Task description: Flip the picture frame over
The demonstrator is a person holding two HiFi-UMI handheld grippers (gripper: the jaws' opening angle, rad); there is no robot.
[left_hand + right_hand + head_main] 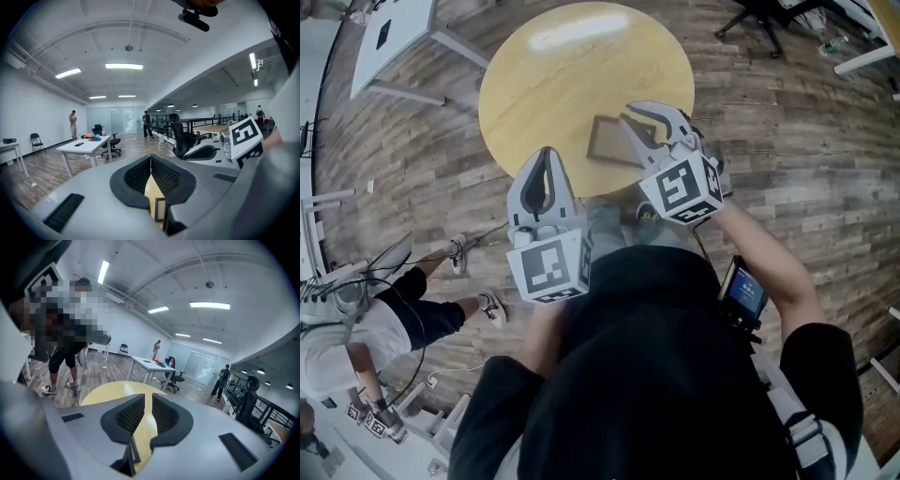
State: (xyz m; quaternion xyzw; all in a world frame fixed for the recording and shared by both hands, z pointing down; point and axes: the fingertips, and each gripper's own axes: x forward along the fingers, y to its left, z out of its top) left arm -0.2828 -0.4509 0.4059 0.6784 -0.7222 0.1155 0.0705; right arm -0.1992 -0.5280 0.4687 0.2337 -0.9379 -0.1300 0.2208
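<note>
The picture frame (611,141) lies flat near the front edge of the round yellow table (572,66), showing a brown face with a dark border. My right gripper (651,114) hovers over the frame's right side, above the table; its jaws stand a narrow gap apart with nothing between them. In the right gripper view (149,401) the table (112,392) shows beyond the jaws and an edge of the frame (133,452) below them. My left gripper (547,161) hangs at the table's front edge, left of the frame, tips together and empty. Below its shut jaws, the left gripper view (151,159) shows the frame (160,209).
A white desk (394,33) stands at the back left and an office chair (759,19) at the back right. A person (356,328) is at the left on the wooden floor, with cables nearby. A small screen device (745,291) sits on the right forearm.
</note>
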